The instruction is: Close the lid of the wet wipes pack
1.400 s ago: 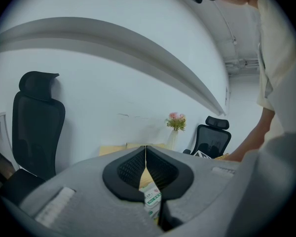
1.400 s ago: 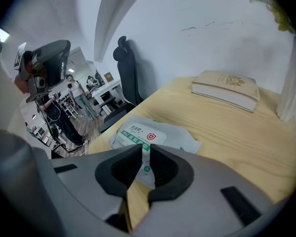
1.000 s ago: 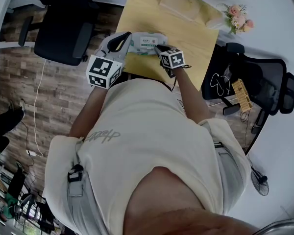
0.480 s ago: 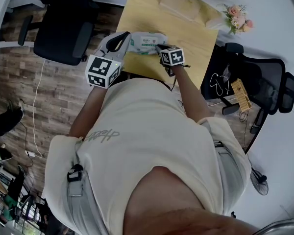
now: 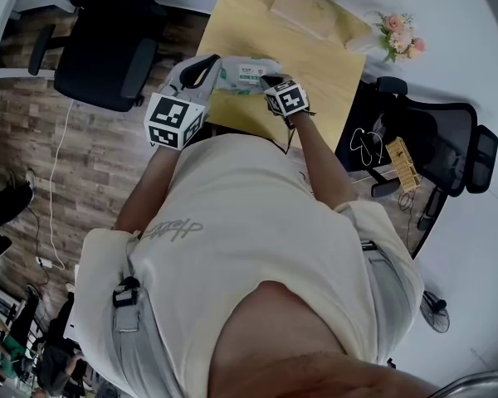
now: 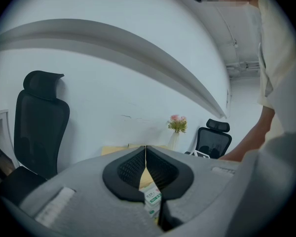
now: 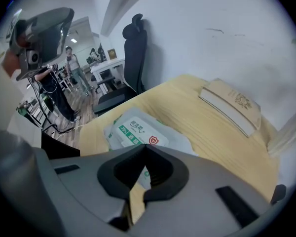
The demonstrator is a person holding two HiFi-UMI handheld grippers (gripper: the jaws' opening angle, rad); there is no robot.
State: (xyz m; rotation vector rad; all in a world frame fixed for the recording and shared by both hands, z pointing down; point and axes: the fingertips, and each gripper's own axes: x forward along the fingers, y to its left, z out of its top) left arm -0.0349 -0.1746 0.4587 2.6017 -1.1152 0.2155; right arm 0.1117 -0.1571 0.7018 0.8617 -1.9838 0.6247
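Note:
The wet wipes pack (image 5: 249,75) lies near the front edge of the wooden table (image 5: 324,69); it is white with green print and a red mark. In the right gripper view its label flap (image 7: 137,128) looks flat on the pack. My left gripper (image 5: 204,70) is at the pack's left end, jaws shut tip to tip, and a strip of the pack (image 6: 153,201) shows through the gap behind the tips. My right gripper (image 5: 267,80) is shut too, its tips (image 7: 145,145) low over the pack's near right edge.
A beige book (image 5: 303,7) lies at the table's far side (image 7: 232,105). A vase of pink flowers (image 5: 396,30) stands at the far right corner. Black office chairs stand left (image 5: 108,48) and right (image 5: 436,139) of the table. People stand far off (image 7: 71,65).
Almost nothing differs. The right gripper has crept slightly left toward the pack; the left gripper and the pack stay where they were.

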